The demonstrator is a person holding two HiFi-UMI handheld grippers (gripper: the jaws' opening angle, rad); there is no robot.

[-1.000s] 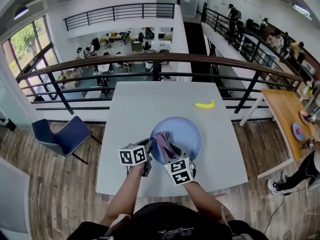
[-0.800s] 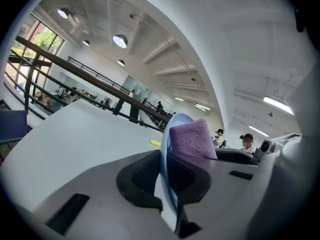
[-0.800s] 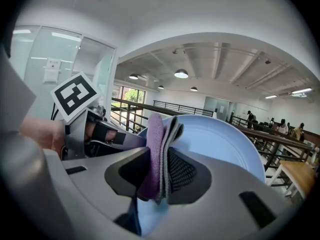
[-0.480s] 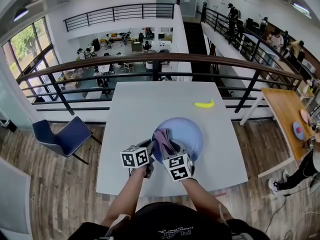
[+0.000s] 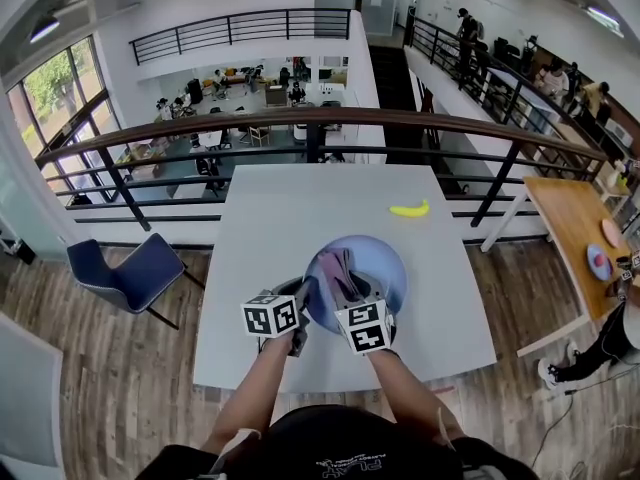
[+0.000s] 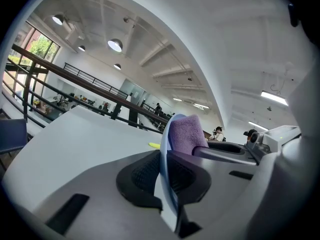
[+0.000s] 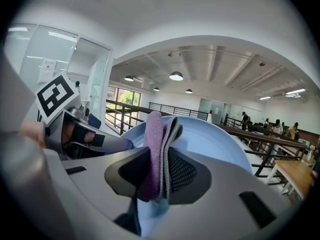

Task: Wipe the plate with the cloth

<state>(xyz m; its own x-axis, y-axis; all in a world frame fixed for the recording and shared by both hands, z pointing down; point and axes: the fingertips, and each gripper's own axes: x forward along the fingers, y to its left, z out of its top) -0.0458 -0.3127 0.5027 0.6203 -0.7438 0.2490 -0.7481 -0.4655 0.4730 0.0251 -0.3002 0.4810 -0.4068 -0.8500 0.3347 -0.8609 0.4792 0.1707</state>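
Left gripper (image 6: 165, 176) jaws clamp plate (image 5: 385, 268) rim; right gripper (image 7: 160, 171), jaws gripping cloth (image 7: 152, 144), has slid farther across the plate. Wiping looks underway.

Left gripper (image 6: 165, 174), right gripper (image 7: 160, 171): smooth pale-grey moulded shells with dark rectangular slots along the jaws. Black pads (image 6: 142, 176) with mesh texture. Each gripper carries a white marker cube (image 5: 272, 315) printed with black square patterns. Person wears a black top (image 5: 330, 453) with small white lettering; forearms uncovered.
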